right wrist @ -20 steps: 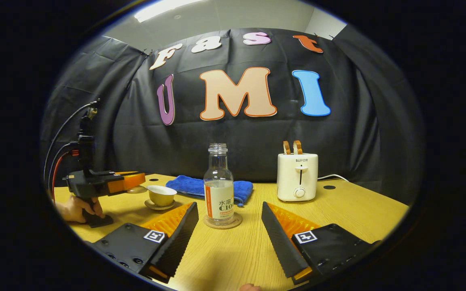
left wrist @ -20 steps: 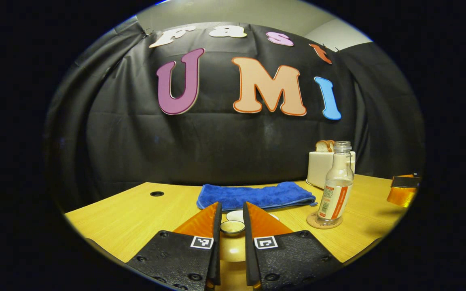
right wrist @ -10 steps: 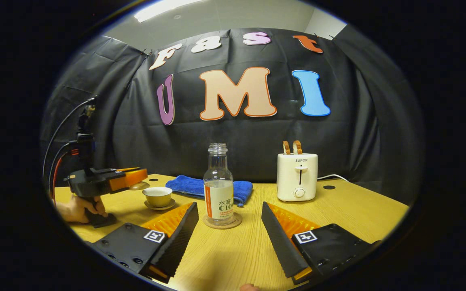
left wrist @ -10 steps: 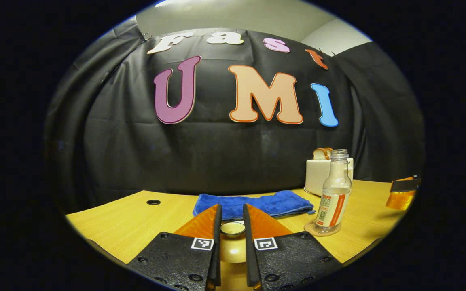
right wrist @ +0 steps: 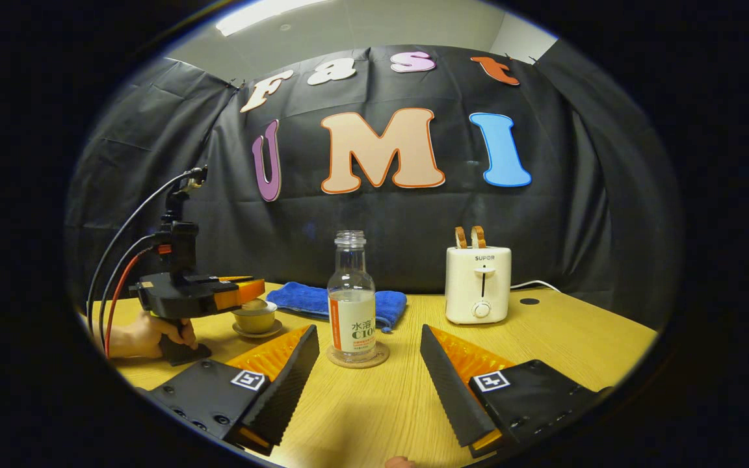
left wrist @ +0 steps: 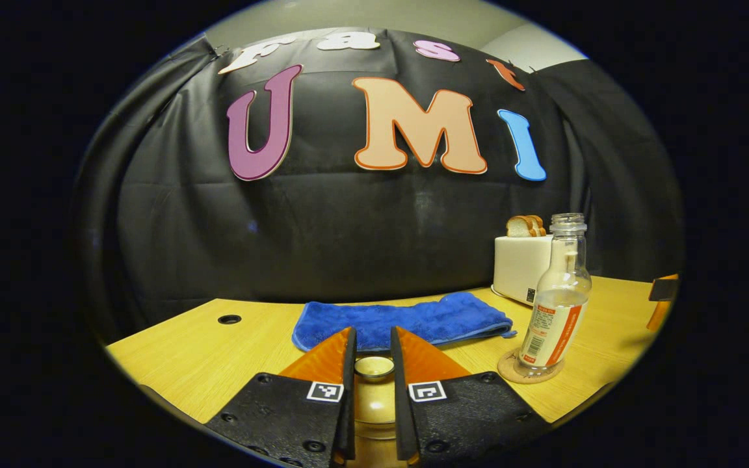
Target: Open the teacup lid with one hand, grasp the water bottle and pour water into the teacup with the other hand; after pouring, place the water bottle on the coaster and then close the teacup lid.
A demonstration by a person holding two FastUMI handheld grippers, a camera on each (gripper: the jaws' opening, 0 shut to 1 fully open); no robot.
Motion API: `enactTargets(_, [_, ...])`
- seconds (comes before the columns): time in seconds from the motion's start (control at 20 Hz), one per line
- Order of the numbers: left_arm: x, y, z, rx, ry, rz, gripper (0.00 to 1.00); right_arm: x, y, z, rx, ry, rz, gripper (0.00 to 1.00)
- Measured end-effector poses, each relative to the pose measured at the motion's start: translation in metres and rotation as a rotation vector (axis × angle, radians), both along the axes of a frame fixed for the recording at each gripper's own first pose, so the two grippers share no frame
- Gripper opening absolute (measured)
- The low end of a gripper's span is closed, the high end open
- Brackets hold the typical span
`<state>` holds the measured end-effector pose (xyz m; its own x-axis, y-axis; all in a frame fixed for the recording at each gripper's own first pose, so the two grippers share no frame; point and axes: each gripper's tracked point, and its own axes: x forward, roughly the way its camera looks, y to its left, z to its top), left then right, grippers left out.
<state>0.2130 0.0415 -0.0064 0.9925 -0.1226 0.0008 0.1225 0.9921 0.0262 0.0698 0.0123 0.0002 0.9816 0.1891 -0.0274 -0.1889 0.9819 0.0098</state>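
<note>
Yellow lid (left wrist: pixel 374 367) between left tongs (left wrist: pixel 372 344)

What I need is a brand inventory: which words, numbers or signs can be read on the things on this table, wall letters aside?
"SUPOR": on the front of the toaster, right gripper view.
Label of the water bottle: bold characters and fine print, not read off here; the fine print is too small anyway.
Square markers on the fingers: coded patterns, no words.
</note>
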Motion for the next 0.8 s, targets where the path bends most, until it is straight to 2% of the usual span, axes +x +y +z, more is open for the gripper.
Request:
enactTargets(0.3, [0.0017,-0.0057,-0.0053,0.032,0.03,-0.01,0.22,-0.0002,-0.0004,-0.0001,0.0,-0.001,0.0,0.94])
enactTargets(0.7, [0.003,-0.0085,-0.0099,0.055,0.051,-0.018,0.26,-0.0002,-0.0002,-0.0002,0.0,-0.001,0.001,0.94])
enactTargets(0.75, [0.0026,-0.0082,-0.0098,0.056,0.052,-0.014,0.27,-0.0005,-0.0002,-0.0004,0.0,-0.001,0.002,0.99])
enactTargets(0.8, [0.0019,-0.0079,-0.0099,0.056,0.054,-0.014,0.29,0.0002,0.0001,-0.0005,0.0,0.0,0.002,0.99])
